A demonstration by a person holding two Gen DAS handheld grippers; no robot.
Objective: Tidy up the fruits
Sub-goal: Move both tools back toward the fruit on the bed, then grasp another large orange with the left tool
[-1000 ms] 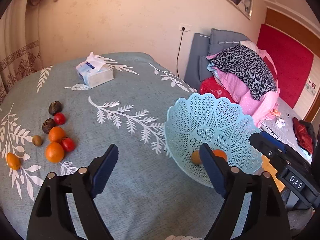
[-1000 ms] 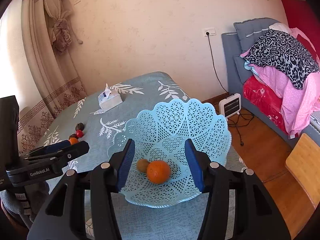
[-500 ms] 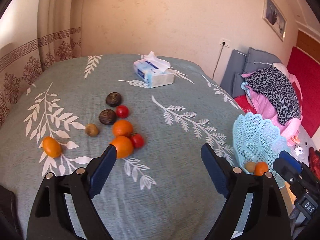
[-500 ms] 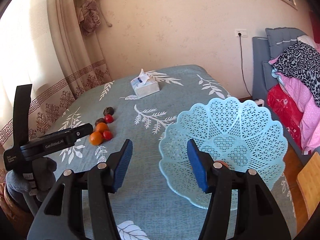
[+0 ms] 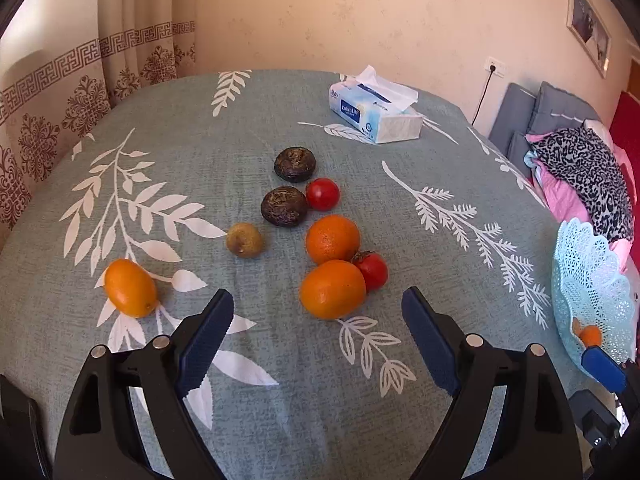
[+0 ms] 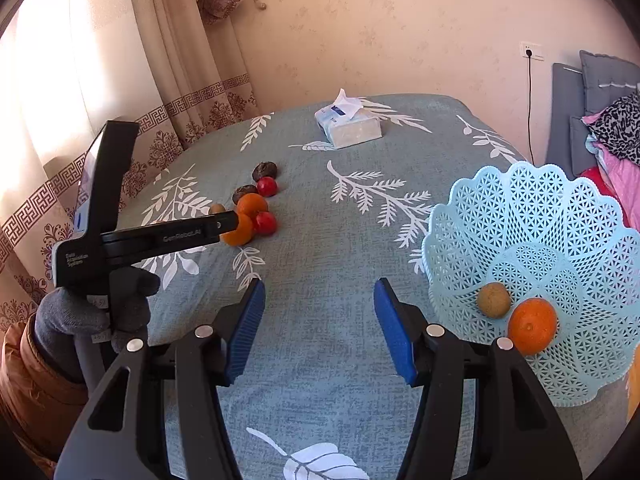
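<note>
Both tongs (image 5: 318, 320) (image 6: 320, 320) have swung from basket (image 6: 540, 216) toward loose fruit (image 5: 332, 288).

leaf-print tablecloth (image 5: 400, 400) under loose fruits (image 5: 332, 288), tissue box (image 5: 376, 114), lattice basket (image 6: 540, 240)

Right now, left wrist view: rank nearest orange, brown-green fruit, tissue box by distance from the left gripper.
1. Nearest orange, just ahead of the left gripper, between the open jaws' line.
2. Brown-green fruit, farther, ahead-left.
3. Tissue box, farthest, at the far edge of the cloth.
</note>
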